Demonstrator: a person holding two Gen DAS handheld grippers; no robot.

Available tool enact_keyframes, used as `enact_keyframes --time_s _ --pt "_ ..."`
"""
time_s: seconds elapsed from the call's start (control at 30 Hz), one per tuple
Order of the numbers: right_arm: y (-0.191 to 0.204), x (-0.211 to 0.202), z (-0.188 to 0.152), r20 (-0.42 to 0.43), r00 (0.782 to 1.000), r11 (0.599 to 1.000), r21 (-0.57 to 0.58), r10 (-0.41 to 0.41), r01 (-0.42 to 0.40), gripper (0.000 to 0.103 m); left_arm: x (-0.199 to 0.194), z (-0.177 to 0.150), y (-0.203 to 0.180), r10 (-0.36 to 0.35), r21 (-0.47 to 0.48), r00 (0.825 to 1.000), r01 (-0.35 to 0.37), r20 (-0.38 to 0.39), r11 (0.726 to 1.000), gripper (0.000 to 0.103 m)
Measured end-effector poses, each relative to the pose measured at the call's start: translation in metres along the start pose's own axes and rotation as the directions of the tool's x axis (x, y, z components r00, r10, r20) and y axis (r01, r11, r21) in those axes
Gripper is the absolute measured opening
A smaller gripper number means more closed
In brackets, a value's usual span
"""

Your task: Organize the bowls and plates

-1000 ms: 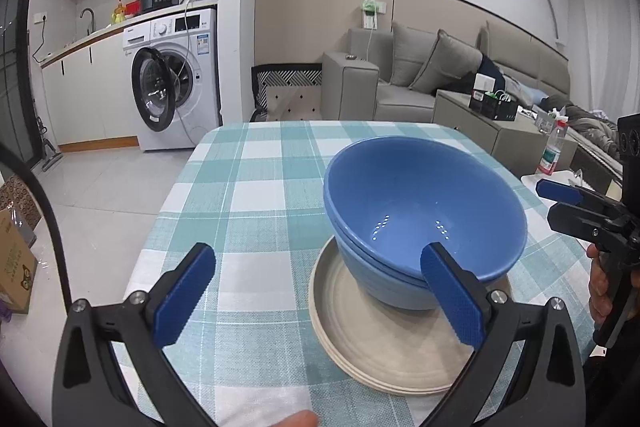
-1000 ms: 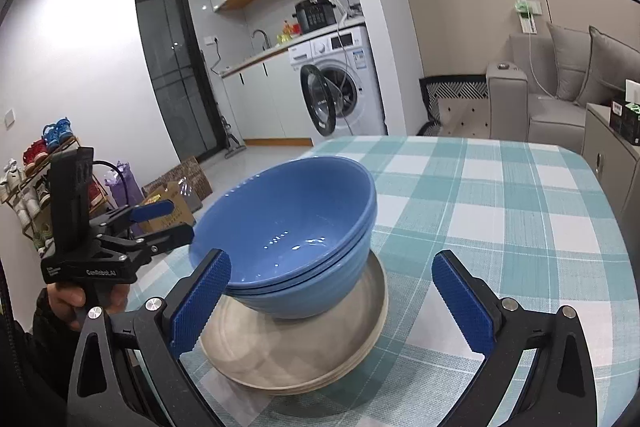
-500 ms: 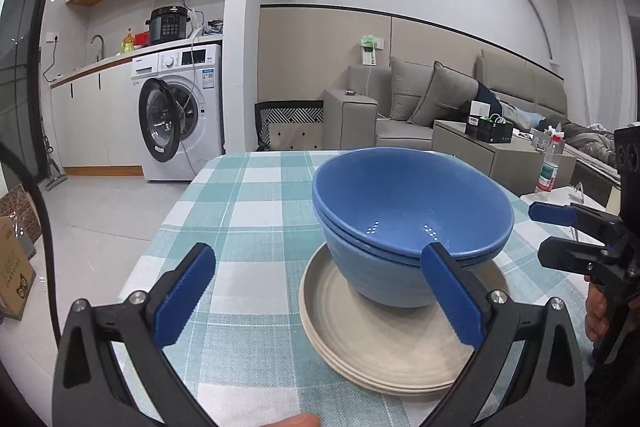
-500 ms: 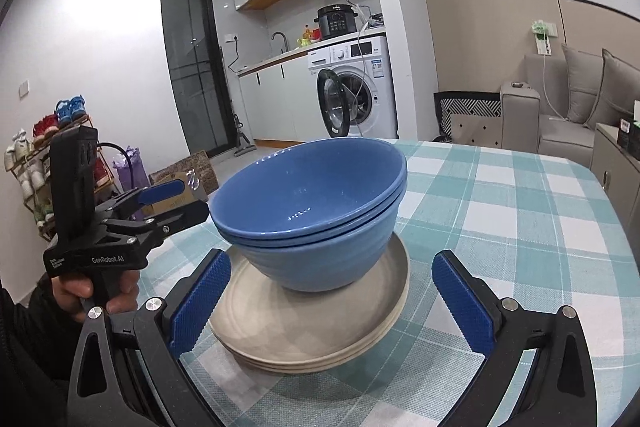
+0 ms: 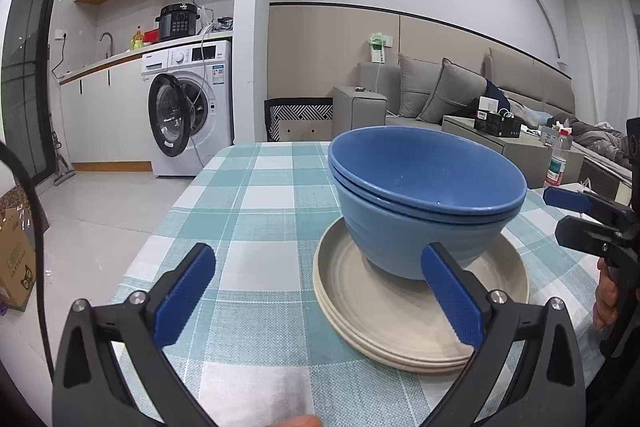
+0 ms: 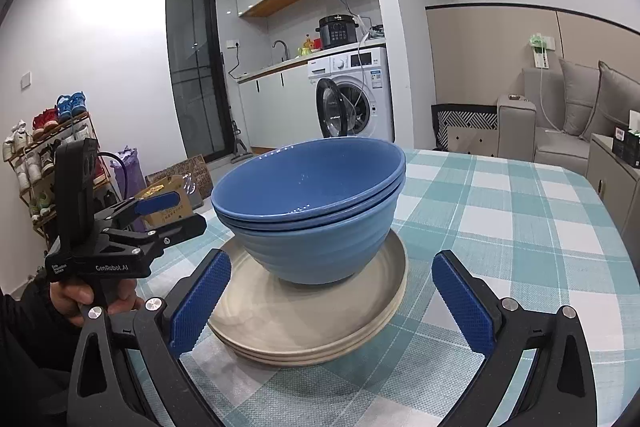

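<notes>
A stack of nested blue bowls (image 5: 428, 195) (image 6: 316, 211) stands upright on a stack of beige plates (image 5: 400, 319) (image 6: 304, 323), on a table under a teal checked cloth (image 5: 256, 211) (image 6: 520, 227). My left gripper (image 5: 316, 259) is open near the table's front edge, its right finger in front of the bowls and plates. It holds nothing. My right gripper (image 6: 331, 261) is open too, facing the stack from the other side with both fingers short of the plates. Each gripper shows in the other's view, left gripper (image 6: 192, 211) and right gripper (image 5: 558, 215), each held by a hand.
A washing machine (image 5: 188, 115) with its door open stands beyond the table, a grey sofa (image 5: 444, 95) further right. Cardboard boxes (image 6: 172, 195) and a shoe rack (image 6: 36, 163) are on the floor to the left. A plastic bottle (image 5: 558, 159) stands off the right side.
Both grippers have dropped lower and levelled out, so the bowls now show more from the side. Bowls and plates have not moved. Both grippers stay open.
</notes>
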State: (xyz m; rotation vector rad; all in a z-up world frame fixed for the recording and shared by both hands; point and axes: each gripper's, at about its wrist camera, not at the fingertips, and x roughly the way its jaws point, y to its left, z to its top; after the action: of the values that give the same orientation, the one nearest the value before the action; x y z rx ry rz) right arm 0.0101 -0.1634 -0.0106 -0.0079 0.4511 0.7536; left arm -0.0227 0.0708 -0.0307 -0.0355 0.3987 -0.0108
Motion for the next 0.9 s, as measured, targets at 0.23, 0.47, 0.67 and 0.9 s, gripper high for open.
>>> enact_keyframes --time_s 0.23,0.47,0.67,0.9 --pt "0.0058 -0.0037 -0.0038 0.022 1.0 0.999 -0.034 0.011 -0.01 0.103 0.0011 -0.0027 -0.0015 -0.009 0.007 1.0 0.009 0.007 1.0 0.103" --pt "0.0091 -0.0045 -0.0024 0.028 1.0 0.999 -0.049 0.012 -0.011 0.103 -0.0009 -0.0027 -0.0003 -0.011 0.003 1.0 0.011 0.016 1.0 0.103" --pt "0.0086 -0.0049 -0.002 0.029 1.0 0.999 -0.049 0.013 -0.011 0.103 -0.0011 -0.0022 0.0002 -0.009 -0.003 1.0 0.009 0.017 1.0 0.103" --pt "0.0095 -0.0041 -0.0015 0.028 0.999 0.999 -0.052 0.015 -0.014 0.103 -0.0009 -0.0023 0.0004 -0.01 -0.004 1.0 0.01 0.017 1.0 0.103"
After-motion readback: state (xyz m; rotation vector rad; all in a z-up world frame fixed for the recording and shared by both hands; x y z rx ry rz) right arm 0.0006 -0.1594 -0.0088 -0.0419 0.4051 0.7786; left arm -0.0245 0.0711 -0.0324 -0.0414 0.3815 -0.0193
